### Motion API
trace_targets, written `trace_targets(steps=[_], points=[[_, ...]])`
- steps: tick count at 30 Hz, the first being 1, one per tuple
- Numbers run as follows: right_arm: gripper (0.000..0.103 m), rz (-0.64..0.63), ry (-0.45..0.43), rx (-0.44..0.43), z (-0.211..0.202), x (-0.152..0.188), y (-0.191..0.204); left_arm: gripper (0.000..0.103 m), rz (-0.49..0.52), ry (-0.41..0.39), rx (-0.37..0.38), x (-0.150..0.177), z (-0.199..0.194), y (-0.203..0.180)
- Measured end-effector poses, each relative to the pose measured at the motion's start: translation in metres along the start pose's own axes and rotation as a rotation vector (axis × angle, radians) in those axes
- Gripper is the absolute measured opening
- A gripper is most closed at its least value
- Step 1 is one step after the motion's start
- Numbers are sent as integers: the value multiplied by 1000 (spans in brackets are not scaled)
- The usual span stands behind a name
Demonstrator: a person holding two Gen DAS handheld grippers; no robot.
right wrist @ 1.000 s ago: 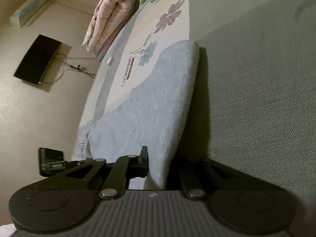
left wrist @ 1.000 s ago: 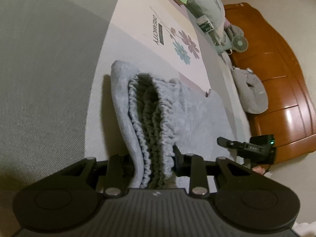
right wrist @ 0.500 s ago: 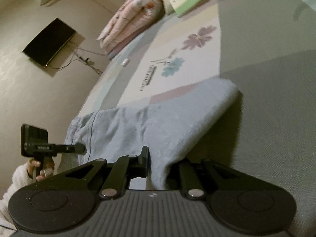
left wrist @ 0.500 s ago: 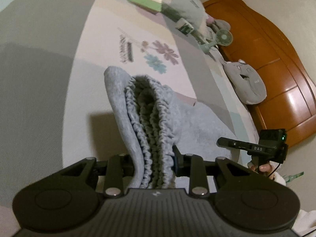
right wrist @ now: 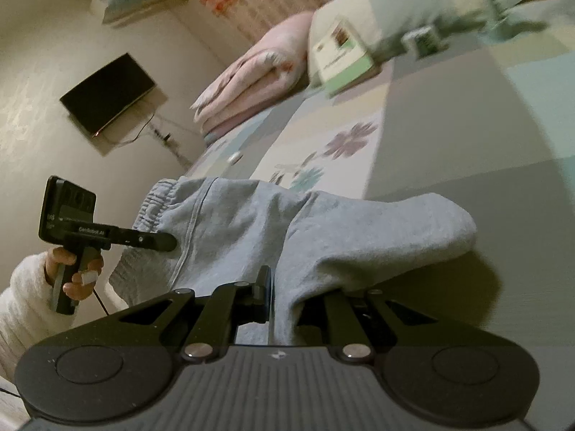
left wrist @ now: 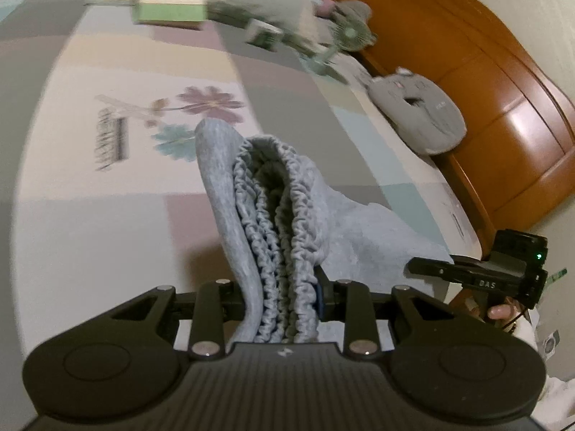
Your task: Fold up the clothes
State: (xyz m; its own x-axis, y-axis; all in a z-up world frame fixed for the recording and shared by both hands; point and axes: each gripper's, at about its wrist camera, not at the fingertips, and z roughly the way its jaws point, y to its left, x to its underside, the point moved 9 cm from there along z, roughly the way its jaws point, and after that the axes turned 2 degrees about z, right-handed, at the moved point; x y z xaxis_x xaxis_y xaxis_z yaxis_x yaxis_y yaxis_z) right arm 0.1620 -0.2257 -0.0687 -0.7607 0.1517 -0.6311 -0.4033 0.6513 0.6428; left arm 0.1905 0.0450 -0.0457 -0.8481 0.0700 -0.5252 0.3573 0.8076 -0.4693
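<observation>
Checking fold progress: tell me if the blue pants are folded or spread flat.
Folded and lifted. The blue pants hang doubled between the left gripper, clamped on the bunched waistband, and the right gripper.

Right gripper (right wrist: pixel 284 309) jaws pinching blue sweatpants (right wrist: pixel 323 222), left gripper (right wrist: pixel 158 241) alongside

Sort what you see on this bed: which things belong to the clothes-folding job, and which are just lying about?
Part of the job: blue sweatpants, left gripper, right gripper, both clamped on them.

Lying about: green box, small fan, grey neck pillow, pink quilt.
</observation>
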Motion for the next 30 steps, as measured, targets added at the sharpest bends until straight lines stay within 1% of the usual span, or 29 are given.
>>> trace_targets(steps=[7, 11, 17, 25, 30], points=[[11, 16, -114, 120, -76, -13, -45, 29, 125, 64, 57, -41, 70, -78], [11, 45, -181, 187, -117, -18, -76, 29, 191, 102, 93, -62, 110, -122], [11, 92, -276, 276, -171, -21, -119, 29, 279, 151, 124, -91, 167, -182], [11, 135, -372, 377, -219, -26, -167, 29, 366, 196, 154, -126, 235, -242], [11, 166, -415, 429, -235, -30, -197, 29, 415, 228, 163, -144, 278, -275]])
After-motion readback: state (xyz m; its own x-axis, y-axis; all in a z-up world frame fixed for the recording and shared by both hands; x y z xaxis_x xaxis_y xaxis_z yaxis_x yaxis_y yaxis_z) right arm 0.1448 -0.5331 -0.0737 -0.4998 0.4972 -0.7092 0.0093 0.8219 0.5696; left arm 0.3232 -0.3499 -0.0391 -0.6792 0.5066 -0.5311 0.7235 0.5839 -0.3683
